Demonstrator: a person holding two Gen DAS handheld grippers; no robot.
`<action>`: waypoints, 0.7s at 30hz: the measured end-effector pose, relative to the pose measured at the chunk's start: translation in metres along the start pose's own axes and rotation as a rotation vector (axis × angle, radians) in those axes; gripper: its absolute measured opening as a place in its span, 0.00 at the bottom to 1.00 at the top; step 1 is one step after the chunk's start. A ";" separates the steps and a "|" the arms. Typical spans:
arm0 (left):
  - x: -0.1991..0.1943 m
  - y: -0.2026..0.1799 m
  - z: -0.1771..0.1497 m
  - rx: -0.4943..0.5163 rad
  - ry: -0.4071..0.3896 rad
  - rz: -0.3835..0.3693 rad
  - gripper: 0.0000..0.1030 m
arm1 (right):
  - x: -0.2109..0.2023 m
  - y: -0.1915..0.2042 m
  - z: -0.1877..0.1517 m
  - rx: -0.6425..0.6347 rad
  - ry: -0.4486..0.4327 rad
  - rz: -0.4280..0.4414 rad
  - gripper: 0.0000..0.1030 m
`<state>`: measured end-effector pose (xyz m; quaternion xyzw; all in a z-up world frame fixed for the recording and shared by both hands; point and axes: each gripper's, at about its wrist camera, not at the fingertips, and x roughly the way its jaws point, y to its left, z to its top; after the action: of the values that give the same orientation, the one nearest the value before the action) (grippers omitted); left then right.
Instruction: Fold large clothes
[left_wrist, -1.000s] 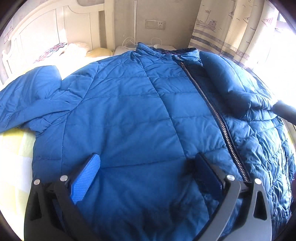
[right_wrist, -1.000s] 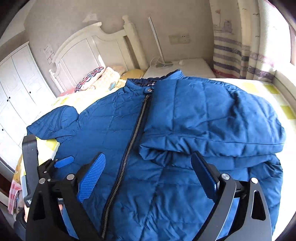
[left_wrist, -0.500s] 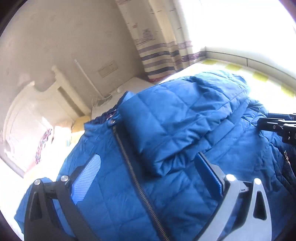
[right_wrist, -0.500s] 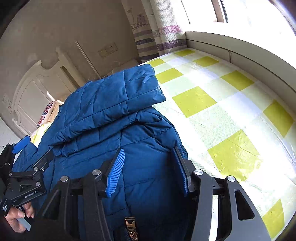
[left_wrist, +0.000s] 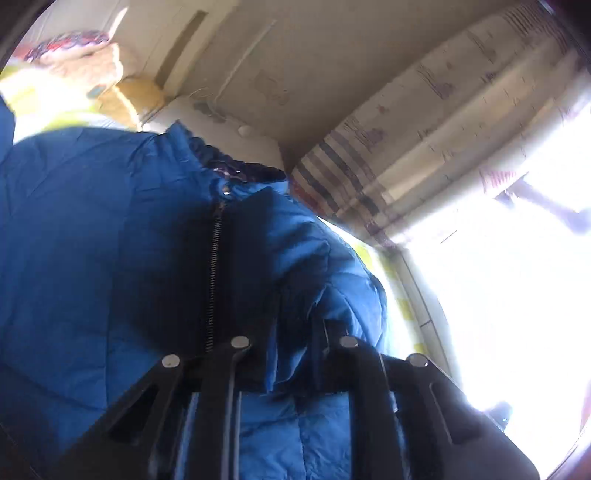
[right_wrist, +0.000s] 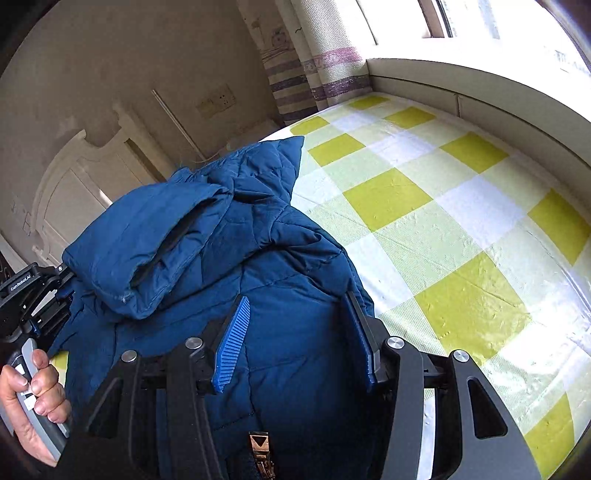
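The blue quilted jacket (right_wrist: 236, 258) lies on the checked bed (right_wrist: 461, 206), its sleeve already folded in toward 10 o'clock, so the left tongs (left_wrist: 291, 354) clamp its fabric while the right tongs (right_wrist: 295, 339) pinch the hem edge for lifting.

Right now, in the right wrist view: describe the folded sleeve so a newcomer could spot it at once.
Start at the bed with the yellow-green checked sheet; the blue quilted jacket lies along its left side. The sleeve is the thick blue roll lying across the jacket's top, left of the right tool, the only part with a dark open cuff.
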<state>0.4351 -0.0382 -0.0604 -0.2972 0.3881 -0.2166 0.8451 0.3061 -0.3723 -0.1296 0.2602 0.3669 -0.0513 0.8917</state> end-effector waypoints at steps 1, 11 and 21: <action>-0.006 0.022 0.000 -0.054 0.016 0.007 0.14 | 0.000 0.000 0.000 0.002 0.000 0.003 0.48; -0.058 -0.018 -0.081 0.972 -0.055 0.550 0.98 | 0.001 -0.002 0.002 0.011 0.000 0.020 0.49; 0.021 -0.082 -0.141 1.589 0.106 0.462 0.98 | 0.001 -0.002 0.003 0.007 0.001 0.015 0.49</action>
<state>0.3263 -0.1579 -0.0901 0.4862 0.2099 -0.2611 0.8071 0.3082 -0.3753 -0.1298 0.2661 0.3654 -0.0459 0.8908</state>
